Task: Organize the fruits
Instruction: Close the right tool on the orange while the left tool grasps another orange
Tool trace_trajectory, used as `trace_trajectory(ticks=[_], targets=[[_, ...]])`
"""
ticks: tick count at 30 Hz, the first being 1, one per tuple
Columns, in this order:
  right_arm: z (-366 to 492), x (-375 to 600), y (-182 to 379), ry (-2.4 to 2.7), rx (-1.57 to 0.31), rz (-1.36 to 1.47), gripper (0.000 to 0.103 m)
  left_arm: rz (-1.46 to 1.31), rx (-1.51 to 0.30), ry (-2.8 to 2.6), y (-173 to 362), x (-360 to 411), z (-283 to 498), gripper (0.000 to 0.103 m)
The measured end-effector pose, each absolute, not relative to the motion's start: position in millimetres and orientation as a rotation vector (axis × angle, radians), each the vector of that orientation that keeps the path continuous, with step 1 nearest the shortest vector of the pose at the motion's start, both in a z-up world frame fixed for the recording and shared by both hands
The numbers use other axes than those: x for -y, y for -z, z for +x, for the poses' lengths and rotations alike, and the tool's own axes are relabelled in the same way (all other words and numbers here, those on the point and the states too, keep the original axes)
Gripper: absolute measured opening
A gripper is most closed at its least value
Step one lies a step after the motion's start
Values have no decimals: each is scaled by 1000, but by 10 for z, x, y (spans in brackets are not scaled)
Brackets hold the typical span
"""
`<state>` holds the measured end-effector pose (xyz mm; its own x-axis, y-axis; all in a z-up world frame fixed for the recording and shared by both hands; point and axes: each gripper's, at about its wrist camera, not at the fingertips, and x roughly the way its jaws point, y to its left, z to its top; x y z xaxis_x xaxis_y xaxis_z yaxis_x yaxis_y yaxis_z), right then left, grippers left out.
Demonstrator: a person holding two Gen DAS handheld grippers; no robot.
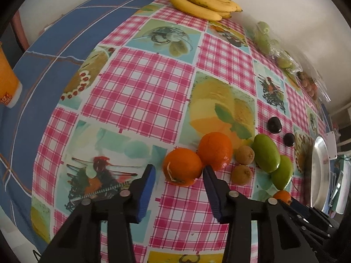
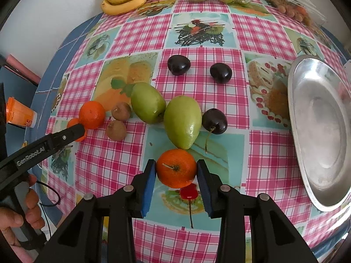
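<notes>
R jaws clamp 1 orange, L jaws spread by 2 oranges, 3 plums

- Plain white wall, behind the far edge.
- Round surface under a glossy pink-and-white checked cloth with printed fruit and dessert panels.
- Blue cloth with thin white lines, showing beneath at the left rim.
- Soft, even light; faint shadows.
</notes>
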<state>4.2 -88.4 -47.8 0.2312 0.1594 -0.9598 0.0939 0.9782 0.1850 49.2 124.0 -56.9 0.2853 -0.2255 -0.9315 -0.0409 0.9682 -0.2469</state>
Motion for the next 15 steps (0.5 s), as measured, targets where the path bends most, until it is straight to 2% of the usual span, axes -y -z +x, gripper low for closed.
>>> trace_trajectory(ticks=[3,15], targets=[[20,930,472,-40,-1338,233,39,-251,-1281,124,603,-1249,488,40],[15,915,421,-61,-1324,230,39,-289,-1270,115,589,-1303,447,39]])
